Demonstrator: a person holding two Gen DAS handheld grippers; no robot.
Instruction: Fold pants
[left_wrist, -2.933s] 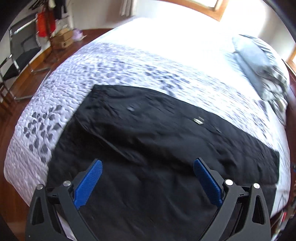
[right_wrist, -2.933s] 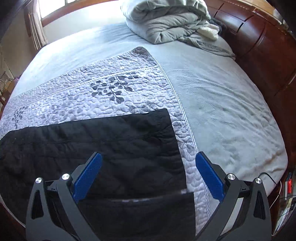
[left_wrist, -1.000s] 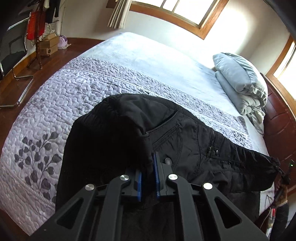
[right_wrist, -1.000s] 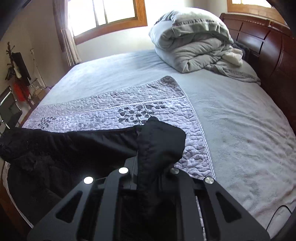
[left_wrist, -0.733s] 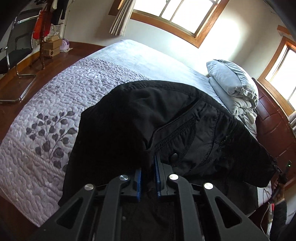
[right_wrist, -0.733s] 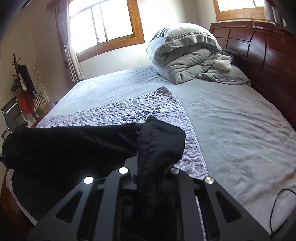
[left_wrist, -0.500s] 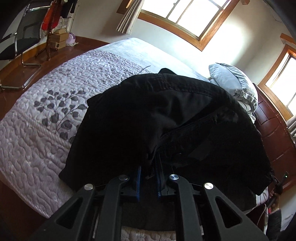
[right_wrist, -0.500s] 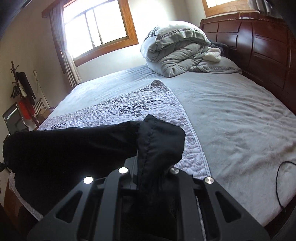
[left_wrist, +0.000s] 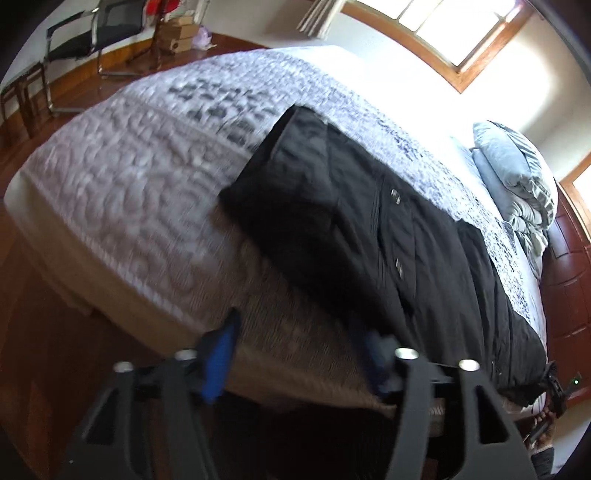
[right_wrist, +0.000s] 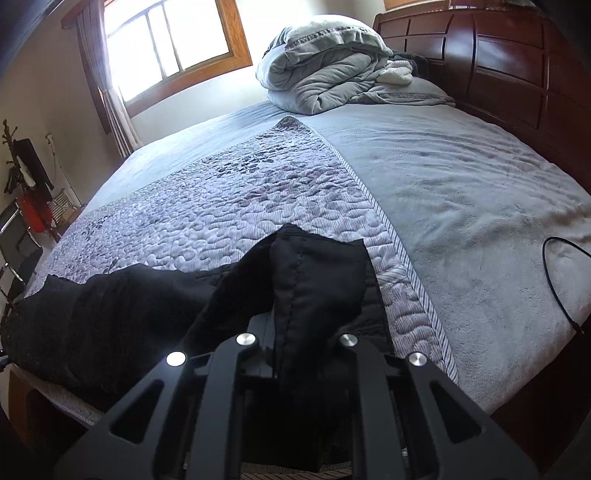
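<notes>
Moved: black pants (left_wrist: 388, 236) now lie folded on the bed (left_wrist: 122, 192), no longer lifted.
Left tool (left_wrist: 299, 354): jaws just opened, nothing between.
Right tool (right_wrist: 295, 354): clamped on pants fabric.

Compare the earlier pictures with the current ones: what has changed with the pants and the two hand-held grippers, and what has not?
The left hand-held gripper has just opened and let go; the black pants, lifted a second ago, now lie folded on the quilt. The right hand-held gripper stays clamped on its bunched end of the pants. The bedding is unchanged.
</notes>
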